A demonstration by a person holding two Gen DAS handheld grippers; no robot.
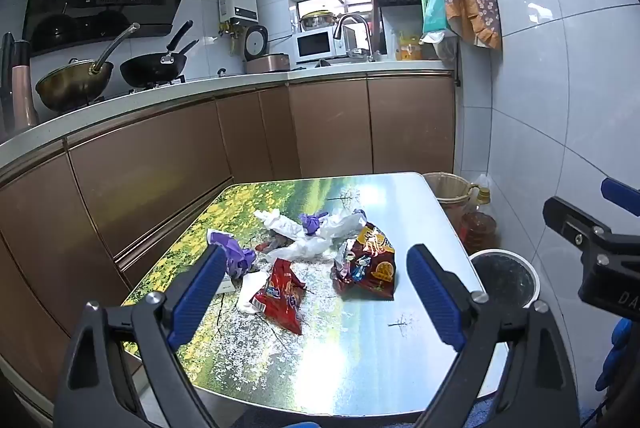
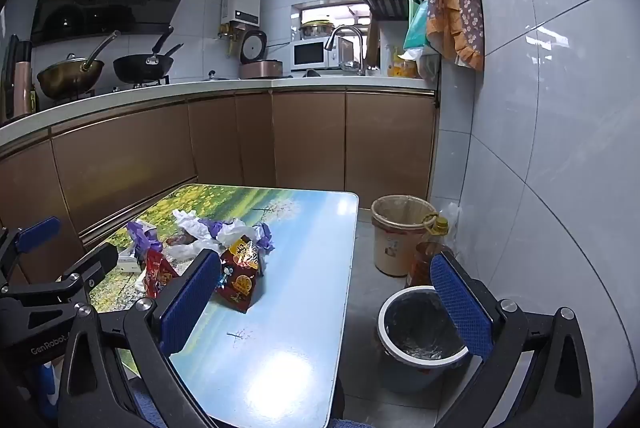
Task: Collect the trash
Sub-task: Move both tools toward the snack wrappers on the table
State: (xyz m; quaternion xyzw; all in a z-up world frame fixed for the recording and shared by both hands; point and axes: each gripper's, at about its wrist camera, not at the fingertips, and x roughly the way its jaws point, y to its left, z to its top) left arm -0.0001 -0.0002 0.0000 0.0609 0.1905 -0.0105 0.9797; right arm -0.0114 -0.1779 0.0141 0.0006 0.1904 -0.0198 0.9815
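Two snack bags (image 1: 362, 264) | wrappers overlap, count unclear | bin (image 2: 420, 324) part-hidden

The left gripper's blue pad (image 1: 200, 292) hides part of the purple wrapper (image 1: 236, 254) (snack bags' print unreadable).

2 wrist views, side by side, sharing table (image 1: 420, 188)
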